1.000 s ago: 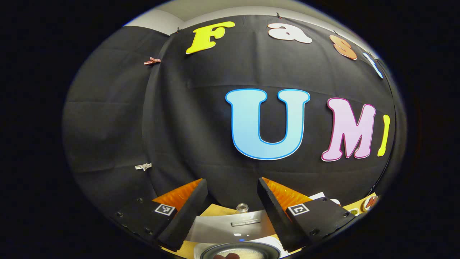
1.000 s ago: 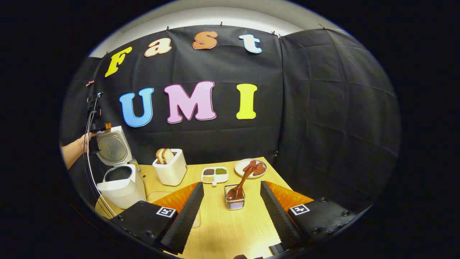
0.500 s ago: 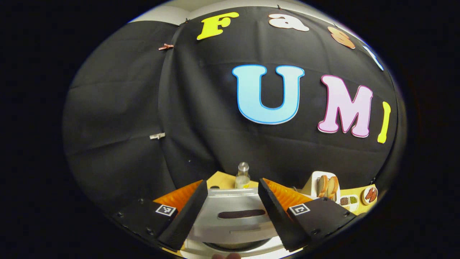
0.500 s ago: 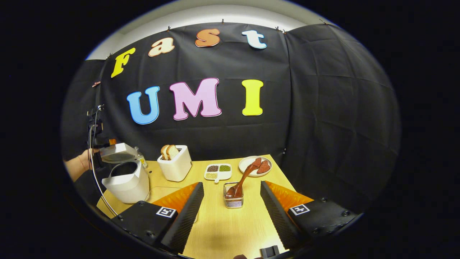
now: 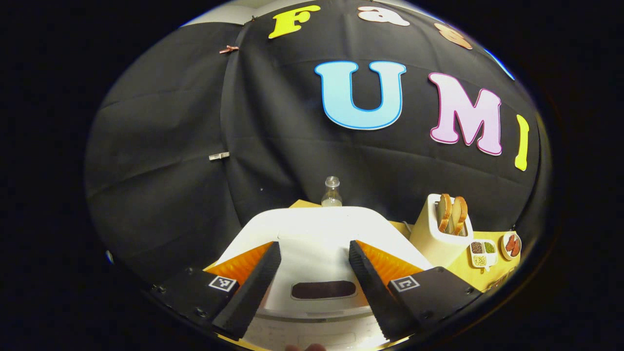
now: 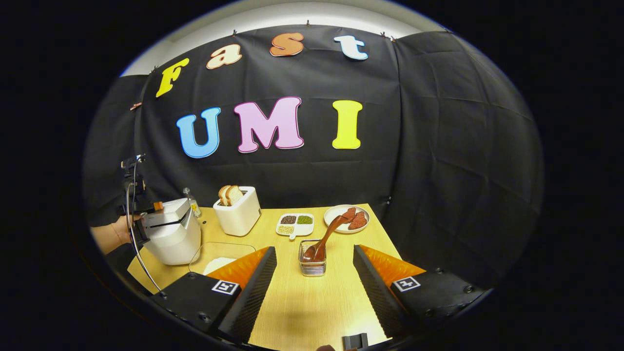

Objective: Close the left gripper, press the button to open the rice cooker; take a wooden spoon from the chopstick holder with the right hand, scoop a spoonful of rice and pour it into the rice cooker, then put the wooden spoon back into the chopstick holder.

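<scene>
The white rice cooker sits right under my left gripper, which is open, its fingers spread above the lowered lid and the dark handle recess. In the right gripper view the rice cooker stands at the table's left, with the left gripper and a hand against its top. A wooden spoon leans in the wire chopstick holder, bowl end down. My right gripper is open, a short way in front of the holder, with nothing between its fingers.
A clear container of rice lies in front of the cooker. Behind are a toaster with bread, a divided dish of grains, a plate of meat slices and a small bottle. A cable hangs from the left gripper.
The rice cooker's lid has swung down from upright to lowered, with the left gripper following it down. The right gripper view has shifted slightly; the spoon stays in the holder.
</scene>
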{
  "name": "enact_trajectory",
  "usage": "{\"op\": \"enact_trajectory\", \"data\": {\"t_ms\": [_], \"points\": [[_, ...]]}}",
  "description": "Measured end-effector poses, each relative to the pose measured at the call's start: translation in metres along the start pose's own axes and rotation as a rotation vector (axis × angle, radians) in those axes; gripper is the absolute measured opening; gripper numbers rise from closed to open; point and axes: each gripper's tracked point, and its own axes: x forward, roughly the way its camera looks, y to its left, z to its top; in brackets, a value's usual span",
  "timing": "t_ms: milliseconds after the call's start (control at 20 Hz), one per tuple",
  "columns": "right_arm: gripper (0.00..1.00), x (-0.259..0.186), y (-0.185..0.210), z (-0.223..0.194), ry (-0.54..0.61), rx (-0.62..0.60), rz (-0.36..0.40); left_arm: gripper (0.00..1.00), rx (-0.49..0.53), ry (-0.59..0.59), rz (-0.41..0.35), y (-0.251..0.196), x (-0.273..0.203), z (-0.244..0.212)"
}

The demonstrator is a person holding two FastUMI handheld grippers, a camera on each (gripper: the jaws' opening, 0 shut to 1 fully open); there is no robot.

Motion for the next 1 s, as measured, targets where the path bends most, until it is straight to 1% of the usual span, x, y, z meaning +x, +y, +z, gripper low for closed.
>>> {"op": "enact_trajectory", "data": {"t_ms": [300, 600, 750, 1000], "points": [[0.99, -0.002, 0.0, -0.006, 0.01, 0.008, 0.005, 0.99, 0.008, 0.031, -0.004, -0.001, -0.004, -0.02], [0.98, -0.004, 0.003, -0.013, 0.022, 0.017, 0.006, 1.0, 0.012, 0.029, -0.011, -0.001, -0.005, -0.022], [0.99, -0.005, 0.006, -0.014, 0.023, 0.028, 0.006, 1.0, 0.031, 0.057, -0.022, -0.003, -0.007, -0.035], [0.99, -0.005, 0.009, -0.018, 0.025, 0.043, 0.006, 1.0, 0.045, 0.065, -0.046, -0.005, -0.015, -0.041]]}}
